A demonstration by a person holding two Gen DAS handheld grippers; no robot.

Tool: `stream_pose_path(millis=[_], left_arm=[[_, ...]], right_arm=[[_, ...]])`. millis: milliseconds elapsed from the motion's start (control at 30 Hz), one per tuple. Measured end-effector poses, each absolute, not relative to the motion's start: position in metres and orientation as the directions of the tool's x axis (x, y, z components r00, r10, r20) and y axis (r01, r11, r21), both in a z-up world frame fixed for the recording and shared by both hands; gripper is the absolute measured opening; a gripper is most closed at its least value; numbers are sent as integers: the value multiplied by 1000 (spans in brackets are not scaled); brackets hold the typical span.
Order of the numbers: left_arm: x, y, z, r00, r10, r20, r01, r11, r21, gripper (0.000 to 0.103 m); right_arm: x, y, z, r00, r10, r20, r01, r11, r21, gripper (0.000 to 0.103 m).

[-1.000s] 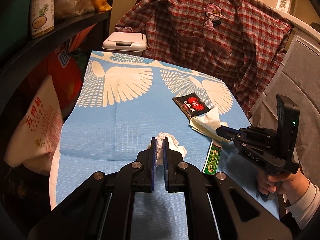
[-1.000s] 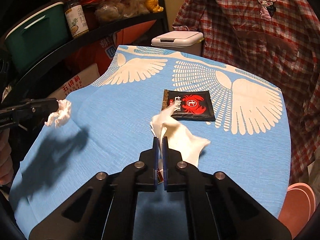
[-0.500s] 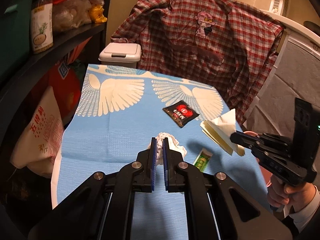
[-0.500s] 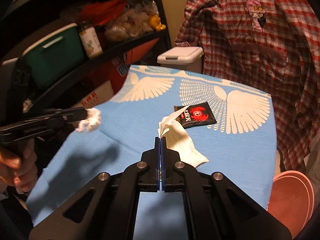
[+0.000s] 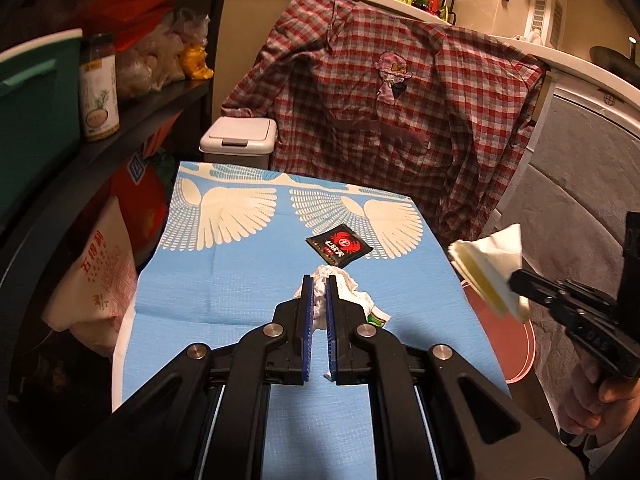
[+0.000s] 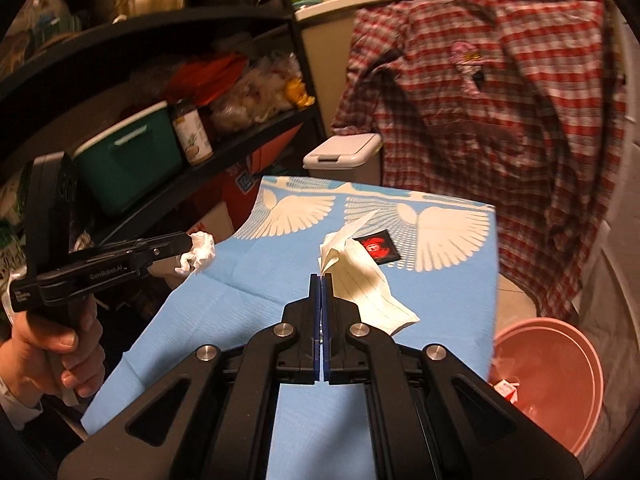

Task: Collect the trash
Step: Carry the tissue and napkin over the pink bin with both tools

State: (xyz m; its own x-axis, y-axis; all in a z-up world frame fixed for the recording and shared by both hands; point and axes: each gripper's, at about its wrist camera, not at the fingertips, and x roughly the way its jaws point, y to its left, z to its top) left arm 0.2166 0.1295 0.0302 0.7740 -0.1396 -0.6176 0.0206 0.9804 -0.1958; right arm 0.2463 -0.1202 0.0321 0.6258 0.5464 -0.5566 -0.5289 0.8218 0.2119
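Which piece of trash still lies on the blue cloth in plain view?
The black packet with the red crab; the crumpled tissue and folded paper are each clamped in a gripper.

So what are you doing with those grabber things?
A person is clearing trash off the blue table cover. The left gripper is shut on a crumpled tissue, and the right gripper is shut on a folded paper napkin, both held above the table. A black crab packet and a green wrapper lie there. A pink bucket waits beside it.
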Motion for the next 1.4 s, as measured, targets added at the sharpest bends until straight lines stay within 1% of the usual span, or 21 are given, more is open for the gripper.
stream_pose_path(millis=[267, 500, 1000, 1400], left_arm=[[205, 106, 45, 796, -146, -588, 42, 981, -187, 6], [204, 87, 51, 801, -153, -578, 56, 982, -182, 6], [213, 63, 49, 800, -158, -579, 68, 982, -174, 6], [227, 40, 47, 794, -179, -581, 90, 980, -180, 6]], right_arm=[[211, -162, 58, 696, 508, -507, -473, 856, 208, 1], [192, -192, 62, 733, 474, -489, -428, 879, 211, 1], [200, -228, 47, 758, 415, -504, -357, 910, 212, 1], [209, -253, 47, 783, 381, -492, -300, 924, 238, 1]])
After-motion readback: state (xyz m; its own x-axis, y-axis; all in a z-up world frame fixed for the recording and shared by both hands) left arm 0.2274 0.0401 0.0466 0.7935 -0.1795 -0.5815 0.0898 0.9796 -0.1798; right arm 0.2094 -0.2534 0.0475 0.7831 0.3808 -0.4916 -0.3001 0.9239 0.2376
